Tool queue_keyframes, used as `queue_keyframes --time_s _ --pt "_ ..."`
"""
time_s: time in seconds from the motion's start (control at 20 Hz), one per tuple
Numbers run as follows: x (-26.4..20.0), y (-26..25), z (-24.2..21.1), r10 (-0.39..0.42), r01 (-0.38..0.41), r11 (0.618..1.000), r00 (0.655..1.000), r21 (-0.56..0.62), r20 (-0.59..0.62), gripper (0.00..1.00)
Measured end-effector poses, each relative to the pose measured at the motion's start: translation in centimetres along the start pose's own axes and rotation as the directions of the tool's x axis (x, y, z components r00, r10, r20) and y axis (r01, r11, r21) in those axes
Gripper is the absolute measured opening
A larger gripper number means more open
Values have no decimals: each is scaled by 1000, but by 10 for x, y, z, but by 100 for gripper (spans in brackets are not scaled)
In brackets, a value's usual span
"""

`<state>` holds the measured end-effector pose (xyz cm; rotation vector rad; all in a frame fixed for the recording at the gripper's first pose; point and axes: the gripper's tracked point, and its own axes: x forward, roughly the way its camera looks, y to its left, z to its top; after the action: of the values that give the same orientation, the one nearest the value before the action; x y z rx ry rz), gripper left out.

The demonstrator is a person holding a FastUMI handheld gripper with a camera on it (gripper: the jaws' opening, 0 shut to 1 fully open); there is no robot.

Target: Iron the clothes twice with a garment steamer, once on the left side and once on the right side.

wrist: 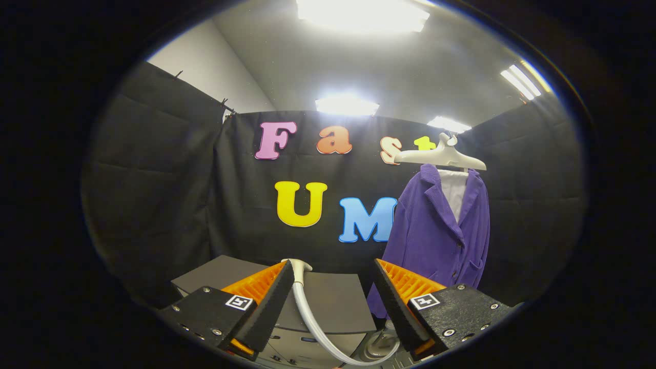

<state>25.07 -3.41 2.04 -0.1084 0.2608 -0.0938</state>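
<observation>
The tongs [333,287] are held level and pointed forward, with the two fingers [266,307] spread wide apart. Nothing is gripped between them, and neither inner face is pressed against anything. The fingers are angled outward from each other, each carried on a block body marked with a small square tag.

This is a recording booth, set up inside a larger room, not a real home. Black cloth walls [164,195] hang around the space on three sides and are fixed with clips at the top edge. Above them a plain grey ceiling [318,56] carries bright strip lights [347,105], as in an office or a lab. A purple jacket [435,230] hangs on a white hanger [443,155] before the cloth, and a grey surface [333,300] stands below.
</observation>
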Motion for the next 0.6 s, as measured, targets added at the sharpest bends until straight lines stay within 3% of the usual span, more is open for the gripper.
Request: queue_keyframes --time_s 0.15,0.35,0.6 --pt "39 9 5 -28 27 999 999 -19 -45 95" --pt "90 31 6 -5 5 1000 996 -8 -93 95" --pt "153 45 -19 -1 4 1000 978 13 -210 95"
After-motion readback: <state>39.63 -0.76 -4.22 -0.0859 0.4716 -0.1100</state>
